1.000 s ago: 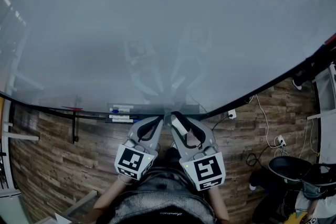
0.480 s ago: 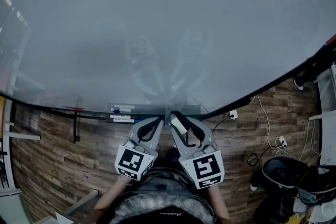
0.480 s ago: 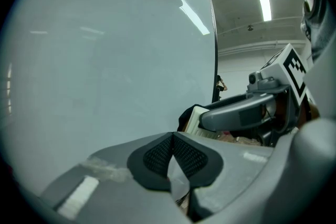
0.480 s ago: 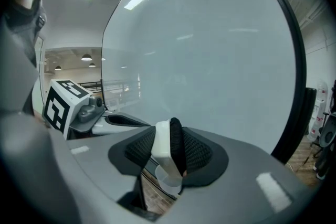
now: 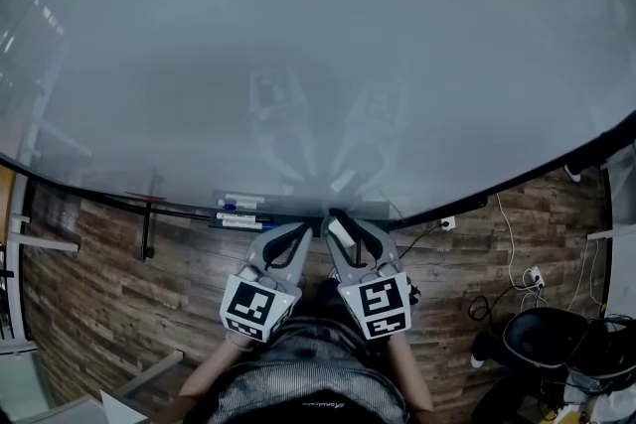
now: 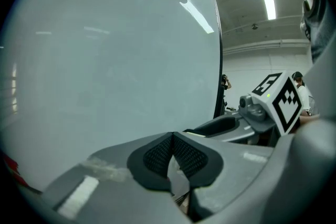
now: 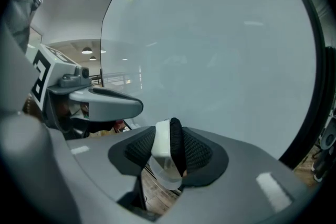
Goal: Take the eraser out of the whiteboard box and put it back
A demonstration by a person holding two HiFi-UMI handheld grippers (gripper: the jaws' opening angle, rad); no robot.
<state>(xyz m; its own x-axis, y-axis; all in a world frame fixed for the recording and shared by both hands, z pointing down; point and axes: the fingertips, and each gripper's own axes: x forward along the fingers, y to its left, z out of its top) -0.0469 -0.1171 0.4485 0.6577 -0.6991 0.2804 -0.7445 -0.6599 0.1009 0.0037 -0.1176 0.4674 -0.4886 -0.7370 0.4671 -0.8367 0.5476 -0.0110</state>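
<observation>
**Right gripper view: eraser clamped, close to box**

The right gripper (image 7: 168,152) is clenched on the eraser (image 7: 161,140). Its white body and black felt stand upright between the pads. In the left gripper view, the left gripper (image 6: 172,152) is closed on nothing, pads touching. In the head view, both grippers sit side by side at lower centre of the frame. Their tips are at the box (image 5: 298,204) on the whiteboard's (image 5: 318,45) bottom edge. The eraser is just beside the box, contact unclear. Markers (image 5: 237,207) lie in the box's left part.
</observation>
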